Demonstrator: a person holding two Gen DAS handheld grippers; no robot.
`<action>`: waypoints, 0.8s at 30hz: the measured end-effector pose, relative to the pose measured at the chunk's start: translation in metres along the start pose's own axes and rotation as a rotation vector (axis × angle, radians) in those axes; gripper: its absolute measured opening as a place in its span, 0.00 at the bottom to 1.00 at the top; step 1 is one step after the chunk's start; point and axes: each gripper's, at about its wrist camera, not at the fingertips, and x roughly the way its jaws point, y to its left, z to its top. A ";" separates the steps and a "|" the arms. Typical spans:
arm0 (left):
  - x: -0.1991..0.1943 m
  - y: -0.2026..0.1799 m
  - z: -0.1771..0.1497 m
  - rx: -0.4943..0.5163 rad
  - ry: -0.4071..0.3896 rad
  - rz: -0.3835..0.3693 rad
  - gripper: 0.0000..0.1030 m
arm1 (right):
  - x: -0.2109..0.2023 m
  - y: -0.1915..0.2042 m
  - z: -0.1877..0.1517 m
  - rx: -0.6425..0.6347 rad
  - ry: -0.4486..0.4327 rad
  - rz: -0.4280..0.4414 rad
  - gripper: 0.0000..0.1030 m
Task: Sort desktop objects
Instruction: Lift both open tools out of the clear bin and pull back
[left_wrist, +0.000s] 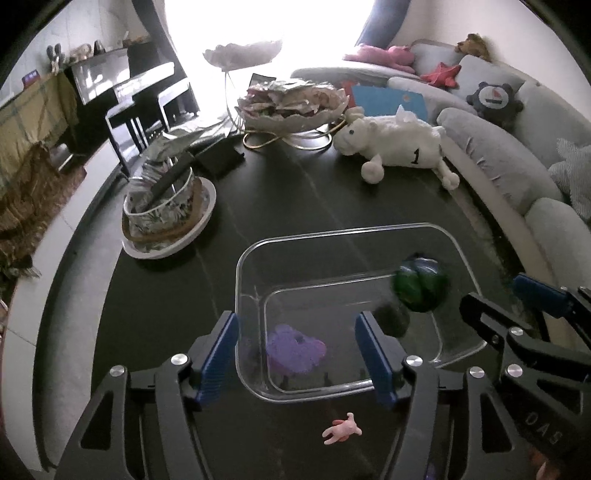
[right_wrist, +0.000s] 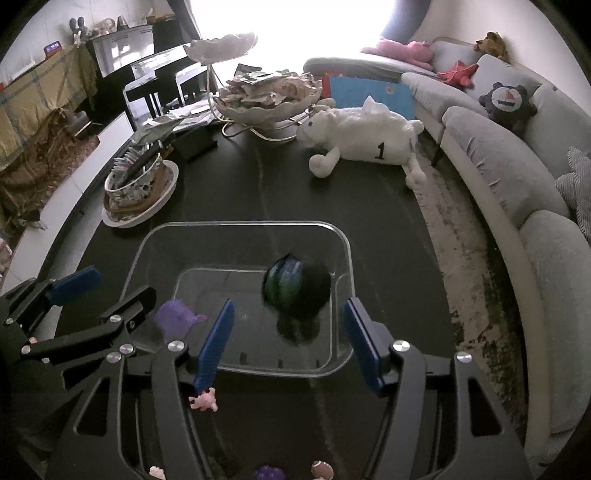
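Observation:
A clear plastic bin (left_wrist: 332, 230) (right_wrist: 240, 222) stands on the dark table. A purple toy (left_wrist: 295, 350) (right_wrist: 177, 314) lies on the bin's floor at its near left. My left gripper (left_wrist: 295, 321) (right_wrist: 120, 282) hangs open above that toy, its blue pads clear of it. A green and blue ball (left_wrist: 421, 286) (right_wrist: 291, 284) shows blurred inside the bin, with a dark shadow under it. My right gripper (right_wrist: 290, 306) (left_wrist: 496, 291) stands open over the bin's near right, and the ball sits ahead of its pads, untouched. A small pink figurine (left_wrist: 341, 432) (right_wrist: 204, 400) lies on the table in front of the bin.
A white plush sheep (left_wrist: 399, 144) lies at the back right, near a grey sofa (left_wrist: 517, 147). A floral bowl on a plate (left_wrist: 166, 206) stands at the left, and a tiered dish of wrappers (left_wrist: 291, 103) at the back. A toy football (right_wrist: 321, 469) lies near the front edge.

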 end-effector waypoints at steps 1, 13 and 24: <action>-0.003 0.001 -0.003 -0.004 0.000 0.002 0.60 | -0.002 0.001 -0.001 -0.003 -0.003 0.001 0.58; -0.042 0.000 -0.036 0.014 -0.007 0.026 0.60 | -0.040 0.012 -0.035 -0.026 -0.049 0.010 0.58; -0.083 0.003 -0.083 -0.012 -0.074 0.071 0.75 | -0.075 0.009 -0.077 -0.020 -0.080 0.018 0.79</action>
